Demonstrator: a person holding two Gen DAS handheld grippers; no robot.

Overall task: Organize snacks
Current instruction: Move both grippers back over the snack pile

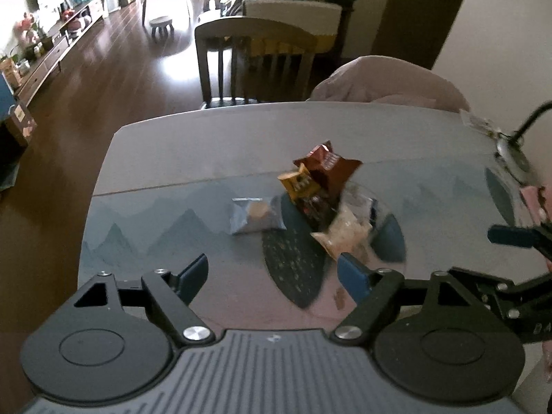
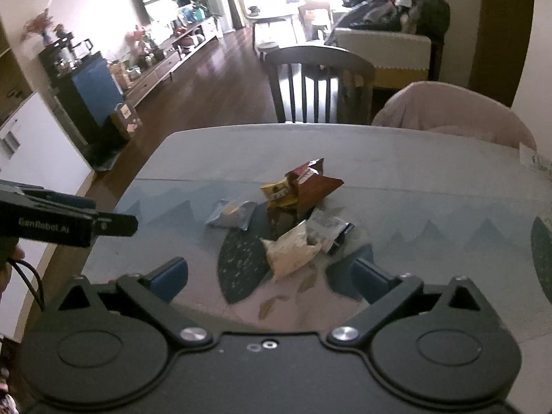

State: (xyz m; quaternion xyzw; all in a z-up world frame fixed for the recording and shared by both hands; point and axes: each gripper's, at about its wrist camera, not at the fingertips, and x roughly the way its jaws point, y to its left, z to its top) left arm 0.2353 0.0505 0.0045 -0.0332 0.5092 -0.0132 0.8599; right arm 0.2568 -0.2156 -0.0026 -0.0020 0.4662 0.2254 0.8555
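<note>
A pile of snack packets lies mid-table: a red-brown bag [image 1: 327, 167] [image 2: 312, 181], a yellow packet [image 1: 298, 183] [image 2: 277, 191], a silver-grey packet [image 1: 255, 215] [image 2: 231, 214] off to the left, a pale beige bag [image 1: 345, 234] [image 2: 293, 250] nearest me, and a clear-and-dark packet [image 2: 331, 231]. My left gripper [image 1: 272, 274] is open and empty, short of the pile. My right gripper [image 2: 270, 276] is open and empty, with the beige bag just ahead between its fingers. Each gripper shows at the edge of the other's view.
The table [image 1: 193, 145] has a mountain-print cloth with dark leaf shapes [image 1: 293, 262]. A wooden chair [image 1: 255, 58] and a pink-covered chair [image 1: 390, 82] stand behind it. A lamp base [image 1: 514, 155] sits at the far right. Crumbs [image 2: 272, 305] lie near my right gripper.
</note>
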